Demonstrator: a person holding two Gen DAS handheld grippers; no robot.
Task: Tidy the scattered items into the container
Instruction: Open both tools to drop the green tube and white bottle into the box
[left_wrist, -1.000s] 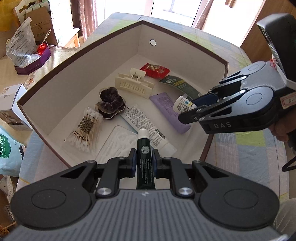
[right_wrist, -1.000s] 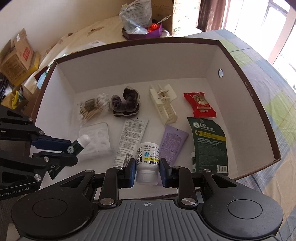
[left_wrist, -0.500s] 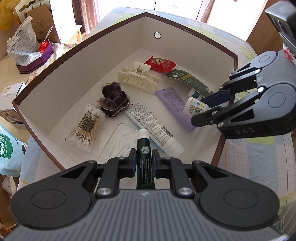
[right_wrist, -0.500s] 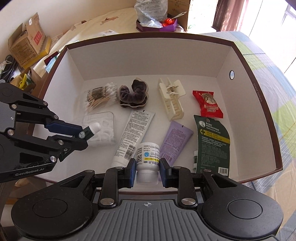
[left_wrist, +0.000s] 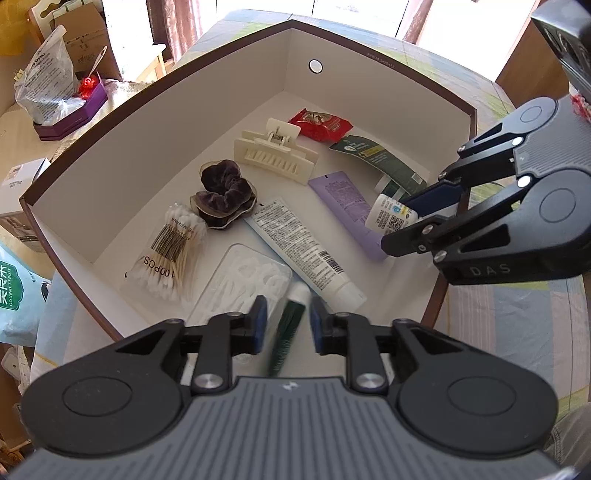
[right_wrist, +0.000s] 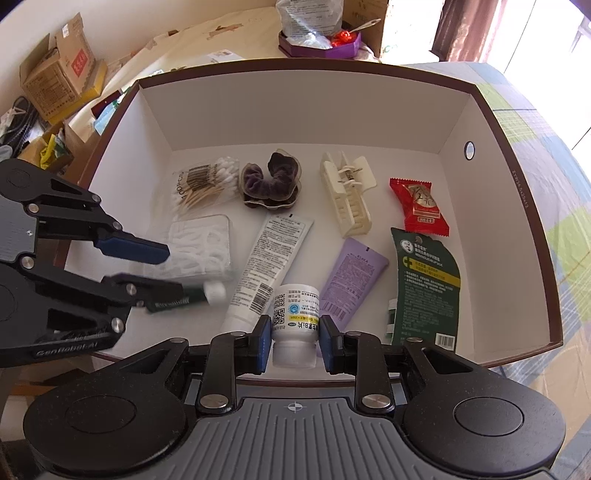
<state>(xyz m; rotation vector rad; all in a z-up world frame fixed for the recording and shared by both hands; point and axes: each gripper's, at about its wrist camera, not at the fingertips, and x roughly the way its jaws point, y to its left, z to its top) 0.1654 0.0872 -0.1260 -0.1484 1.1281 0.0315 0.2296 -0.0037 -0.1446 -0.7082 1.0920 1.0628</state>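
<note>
The left gripper (left_wrist: 285, 321) hangs over the near edge of the brown-rimmed white box (right_wrist: 517, 110), jaws spread clear of the dark green tube (left_wrist: 286, 328), which shows blurred and tilted between them, touching neither pad. The right gripper (right_wrist: 291, 341) pinches a white pill bottle (right_wrist: 295, 317) by its sides, cap towards the camera, above the box's near wall. On the box floor just beyond lie a floss-pick case (right_wrist: 201, 245), a white tube (right_wrist: 271, 258), a purple tube (right_wrist: 351, 277) and a green sachet (right_wrist: 428, 284). Farther back sit cotton swabs (right_wrist: 207, 182), a dark scrunchie (right_wrist: 271, 181), a cream hair claw (right_wrist: 347, 195) and a red snack packet (right_wrist: 419, 205).
</note>
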